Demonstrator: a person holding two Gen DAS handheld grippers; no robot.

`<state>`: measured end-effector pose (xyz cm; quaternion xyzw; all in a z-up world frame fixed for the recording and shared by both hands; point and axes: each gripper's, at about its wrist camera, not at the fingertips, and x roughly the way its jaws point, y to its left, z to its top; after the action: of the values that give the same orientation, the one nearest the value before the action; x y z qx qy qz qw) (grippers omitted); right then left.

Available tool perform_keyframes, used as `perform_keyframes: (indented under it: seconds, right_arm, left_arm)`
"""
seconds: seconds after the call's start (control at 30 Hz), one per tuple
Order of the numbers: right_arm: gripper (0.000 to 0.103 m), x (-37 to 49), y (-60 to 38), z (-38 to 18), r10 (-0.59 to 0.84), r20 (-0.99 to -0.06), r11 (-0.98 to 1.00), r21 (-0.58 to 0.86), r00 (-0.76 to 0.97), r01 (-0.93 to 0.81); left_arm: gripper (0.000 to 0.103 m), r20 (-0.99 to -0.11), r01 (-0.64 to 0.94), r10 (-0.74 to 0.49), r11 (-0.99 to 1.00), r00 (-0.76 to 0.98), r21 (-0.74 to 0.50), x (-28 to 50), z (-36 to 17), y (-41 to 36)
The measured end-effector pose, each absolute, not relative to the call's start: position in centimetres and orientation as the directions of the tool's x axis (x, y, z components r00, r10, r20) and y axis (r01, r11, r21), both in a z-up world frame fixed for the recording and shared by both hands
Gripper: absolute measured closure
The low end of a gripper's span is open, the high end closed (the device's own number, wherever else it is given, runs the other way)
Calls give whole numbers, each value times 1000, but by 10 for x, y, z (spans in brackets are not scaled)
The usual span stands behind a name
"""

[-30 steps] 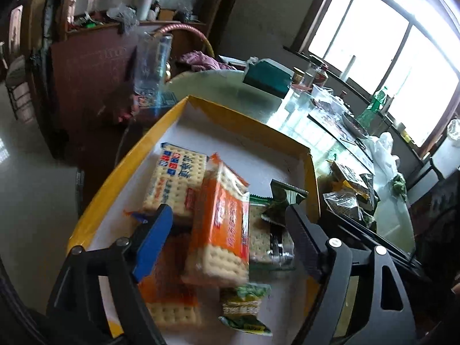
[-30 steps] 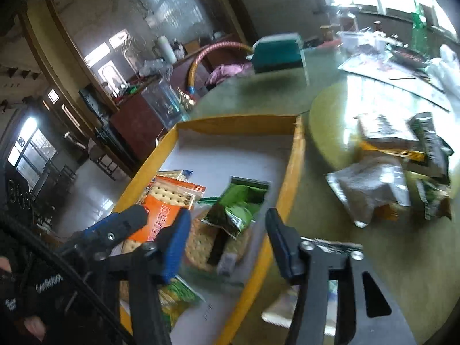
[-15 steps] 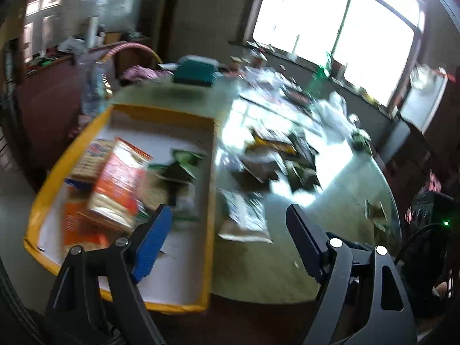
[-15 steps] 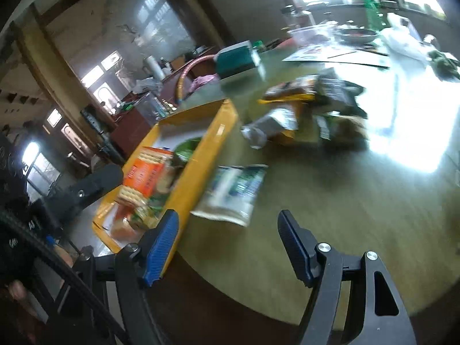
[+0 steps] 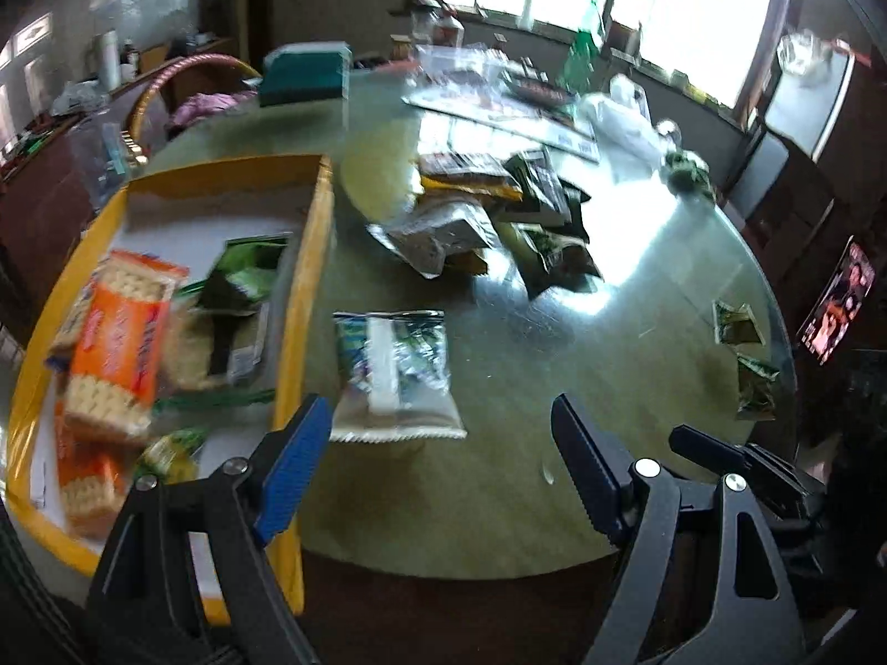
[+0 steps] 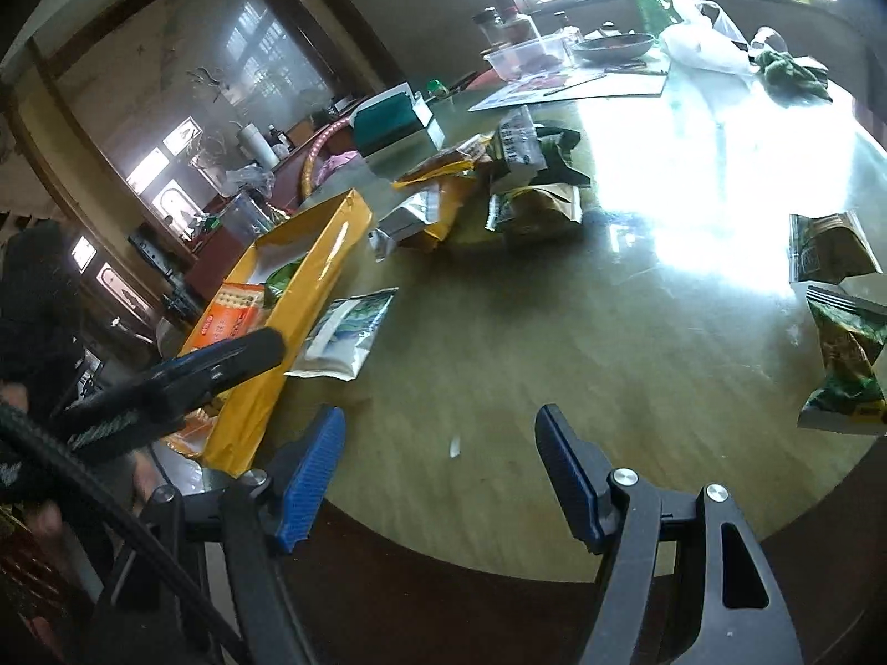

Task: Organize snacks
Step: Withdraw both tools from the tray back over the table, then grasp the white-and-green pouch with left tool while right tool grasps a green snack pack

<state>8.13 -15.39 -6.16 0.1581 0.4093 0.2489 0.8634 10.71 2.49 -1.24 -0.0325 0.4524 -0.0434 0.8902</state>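
A yellow tray point(image 5: 310, 277) on the table's left holds orange cracker packs point(image 5: 119, 332) and green packets; it also shows in the right wrist view point(image 6: 310, 288). A white-and-green snack bag point(image 5: 393, 374) lies on the round table just right of the tray, seen too in the right wrist view point(image 6: 349, 332). A pile of snack bags point(image 5: 482, 210) sits mid-table. My left gripper point(image 5: 438, 454) is open and empty, above the table's near edge by the white bag. My right gripper point(image 6: 438, 465) is open and empty over the near edge. Green packets point(image 6: 848, 354) lie at its right.
A teal box point(image 5: 302, 75), papers, jars, a bowl and a white plastic bag point(image 5: 626, 116) crowd the table's far side. Two small green packets point(image 5: 745, 349) lie near the right rim. The left gripper's finger point(image 6: 222, 366) shows by the tray in the right wrist view.
Both grippers pulled back from over the tray and swung right. They now face the table's near edge and the loose snack bags. Both stayed open and empty.
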Motion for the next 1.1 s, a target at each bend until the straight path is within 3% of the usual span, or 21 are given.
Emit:
perform_keyframes:
  seconds: [0.1,0.17,0.47,0.57,0.9,1.1]
  right_arm:
    - [32,81,-158,-64,563,-624,823,482,543,-299]
    - [32,81,-161,-65,561,-623,824,484,545,-295]
    - [32,81,-172,-68,565,-614,819,501,551,-282]
    - [32,80,-172,-67,562,-615,821,495,553,-284]
    - [32,78,-189,-56,517,-620,853,431,590,-295]
    - [32,77,-245,-39,368,-626,916,373,687,-151]
  left_arm:
    - [23,-844,60,-71,997,531,-46,132,-23,19]
    - [31,-867,59,-33,998,497,-5,146,-30,17]
    - [31,-911,23,54,997,409,70,172,-51,17]
    - [45,-905,1,88,995,415,97,170,-53,17]
    - [44,-897,132,5,989,442,70,128,-51,-17]
    - [33,-880,90,43,991,474,97,122,-48,-11]
